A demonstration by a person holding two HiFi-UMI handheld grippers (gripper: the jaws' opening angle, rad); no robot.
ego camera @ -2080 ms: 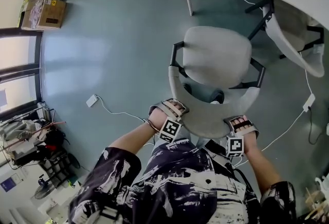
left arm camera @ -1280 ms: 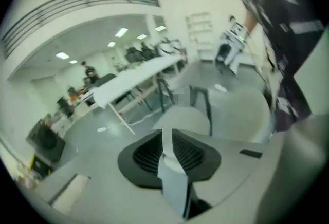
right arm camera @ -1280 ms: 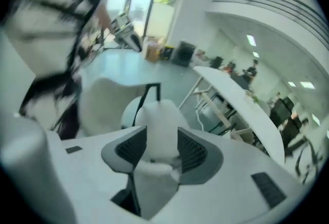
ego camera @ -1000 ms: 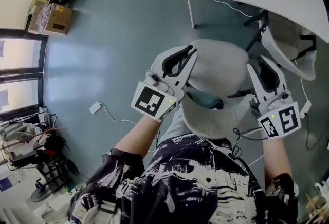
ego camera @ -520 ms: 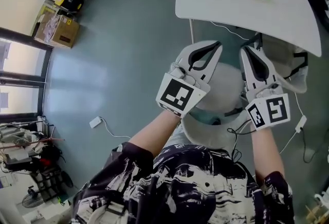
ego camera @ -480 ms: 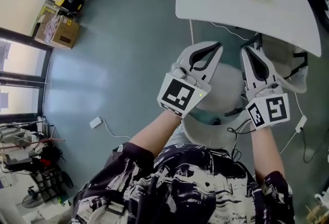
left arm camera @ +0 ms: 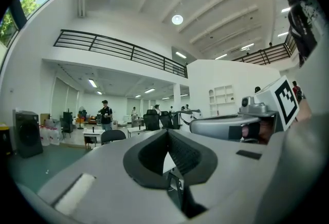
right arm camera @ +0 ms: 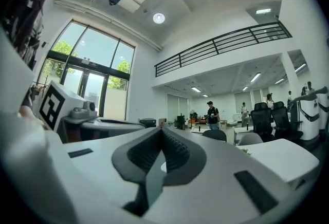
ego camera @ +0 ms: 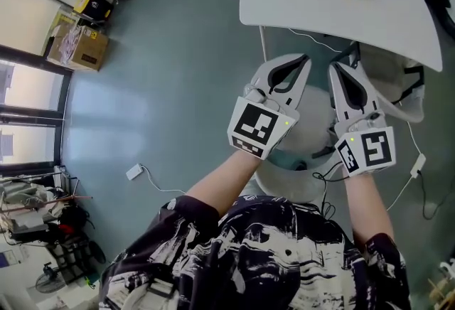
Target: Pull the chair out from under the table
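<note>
Both claws are clamped fully together with nothing in them. The left claw (ego camera: pixel 304 60) and the right claw (ego camera: pixel 334 68) are held up side by side, pointing level across the room, well above the chair (ego camera: pixel 293 180). Each claw's own view shows the ribbed pads (left arm camera: pixel 181 152) meeting with only the hall behind them.

As I judge it, the pulling is done: the chair stands clear of the white bench (ego camera: pixel 320 6), right in front of the person's legs. Trouble from here would come from that closeness. With neither claw on it, nothing steadies the chair, and a step forward or a knock from a knee could shove it back toward the bench. Its base is hidden from me, so I cannot say whether it would roll or scrape. A white cable and plug (ego camera: pixel 418 162) lie on the floor just to the right and could catch a foot or a chair leg.

It is pale grey, with a rounded seat and a curved backrest nearest the person, and dark framing at the sides. The claws cover most of it. A second, similar chair (ego camera: pixel 399 92) sits tucked under the bench's right end.
</note>
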